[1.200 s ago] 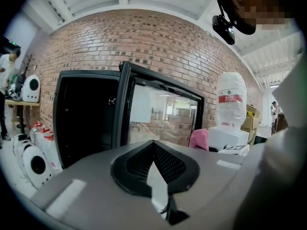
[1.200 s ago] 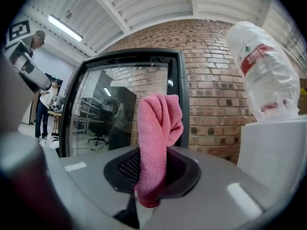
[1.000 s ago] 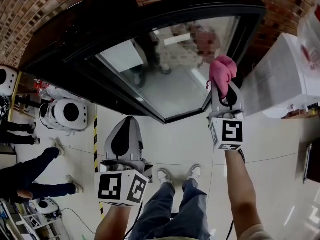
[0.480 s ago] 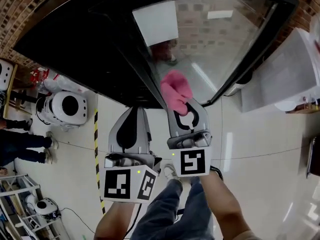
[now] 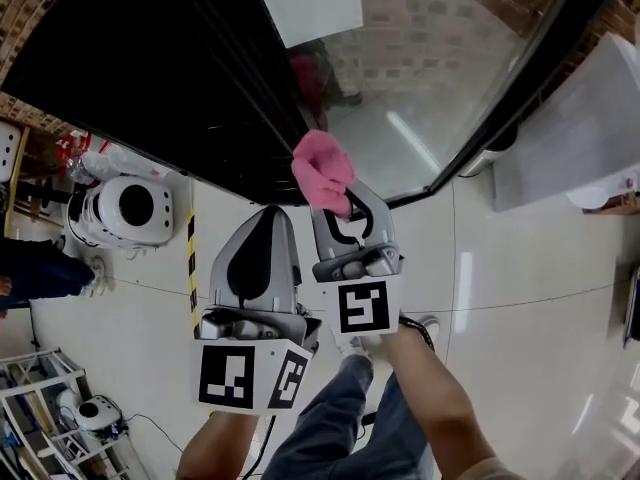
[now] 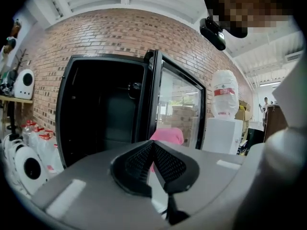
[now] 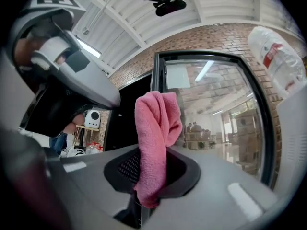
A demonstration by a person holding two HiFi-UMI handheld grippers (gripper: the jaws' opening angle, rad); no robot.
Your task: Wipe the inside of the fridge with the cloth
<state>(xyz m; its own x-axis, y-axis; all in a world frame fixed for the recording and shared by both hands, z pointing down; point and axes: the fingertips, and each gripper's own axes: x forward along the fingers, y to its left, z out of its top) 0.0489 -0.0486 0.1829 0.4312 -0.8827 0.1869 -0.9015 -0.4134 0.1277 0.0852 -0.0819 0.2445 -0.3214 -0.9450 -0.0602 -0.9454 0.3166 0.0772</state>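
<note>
While jaws of the left gripper [image 6: 153, 146] are closed, the right gripper [image 7: 146, 174] clamps the pink cloth [image 7: 156, 123].

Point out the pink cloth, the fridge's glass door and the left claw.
pink cloth [image 5: 322, 171]: head view, middle of the bunch.
glass door [image 5: 430, 88]: head view, on the pane.
left claw [image 6: 153, 145]: left gripper view, where its tips meet.
</note>
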